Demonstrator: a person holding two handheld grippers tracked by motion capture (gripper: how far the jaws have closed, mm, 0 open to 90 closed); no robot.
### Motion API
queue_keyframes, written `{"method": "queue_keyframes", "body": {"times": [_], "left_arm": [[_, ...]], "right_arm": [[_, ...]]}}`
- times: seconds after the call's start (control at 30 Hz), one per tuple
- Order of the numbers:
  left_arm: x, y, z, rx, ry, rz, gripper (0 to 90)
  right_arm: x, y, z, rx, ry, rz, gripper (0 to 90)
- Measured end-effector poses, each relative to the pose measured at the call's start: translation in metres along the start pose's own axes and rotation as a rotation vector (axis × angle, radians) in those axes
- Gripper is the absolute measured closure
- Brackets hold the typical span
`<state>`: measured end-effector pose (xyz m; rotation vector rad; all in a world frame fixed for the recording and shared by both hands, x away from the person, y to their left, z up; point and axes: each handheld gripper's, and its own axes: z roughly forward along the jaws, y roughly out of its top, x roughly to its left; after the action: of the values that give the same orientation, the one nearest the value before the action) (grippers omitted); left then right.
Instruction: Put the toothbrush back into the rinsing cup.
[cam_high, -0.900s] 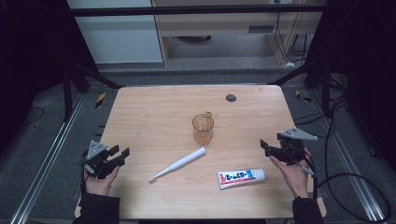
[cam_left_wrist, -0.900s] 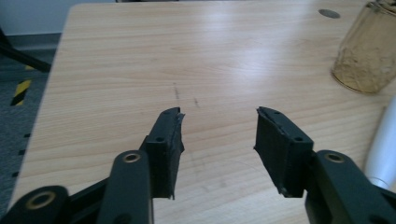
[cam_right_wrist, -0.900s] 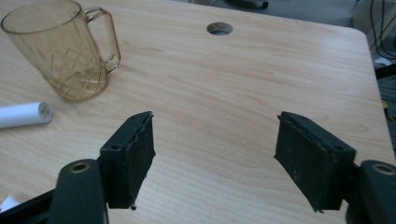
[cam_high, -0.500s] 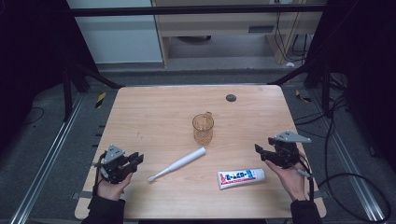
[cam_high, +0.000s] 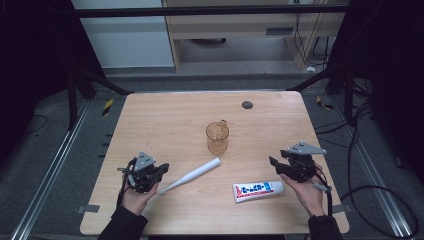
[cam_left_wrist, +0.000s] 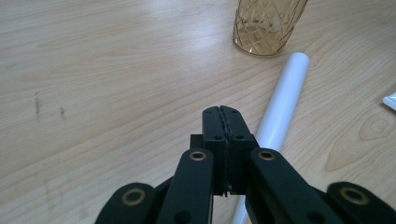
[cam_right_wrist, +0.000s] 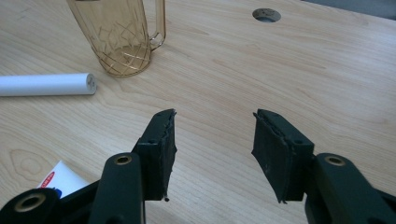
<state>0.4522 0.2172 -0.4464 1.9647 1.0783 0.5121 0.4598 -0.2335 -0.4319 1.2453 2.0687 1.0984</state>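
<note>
A light wooden desk carries an amber cut-glass mug near its middle, standing upright with its handle turned to the far side. In front of it, a white toothbrush lies at a slant, its thick end toward the mug. To the right of that, a white toothpaste tube with blue and red print lies flat near the front edge.

The left tool sits low at the brush's thin end with its jaws pressed together on nothing. The right tool hovers just behind the tube's right end, jaws spread wide over bare wood. A dark round hole shows at the far side.
</note>
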Motion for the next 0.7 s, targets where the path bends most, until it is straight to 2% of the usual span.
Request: {"method": "queue_keyframes", "body": {"times": [0.23,0.47,0.5,0.53,0.7], "left_arm": [[-0.009,0.016,0.018,-0.003,-0.025,0.008,89.6],[-0.024,0.033,0.049,0.002,-0.051,0.005,89.7],[-0.024,0.033,0.049,0.002,-0.051,0.005,89.8],[-0.028,0.035,0.058,0.011,-0.055,0.009,89.8],[-0.040,0.038,0.081,0.040,-0.063,0.029,89.9]], "right_arm": [[-0.001,-0.002,0.000,0.006,-0.017,-0.007,49.4],[-0.002,-0.004,0.001,0.011,-0.025,-0.014,50.4],[-0.003,-0.005,0.001,0.010,-0.027,-0.016,50.7],[-0.003,-0.005,0.002,0.012,-0.029,-0.015,51.0],[-0.004,-0.007,0.004,0.023,-0.030,-0.005,52.6]]}}
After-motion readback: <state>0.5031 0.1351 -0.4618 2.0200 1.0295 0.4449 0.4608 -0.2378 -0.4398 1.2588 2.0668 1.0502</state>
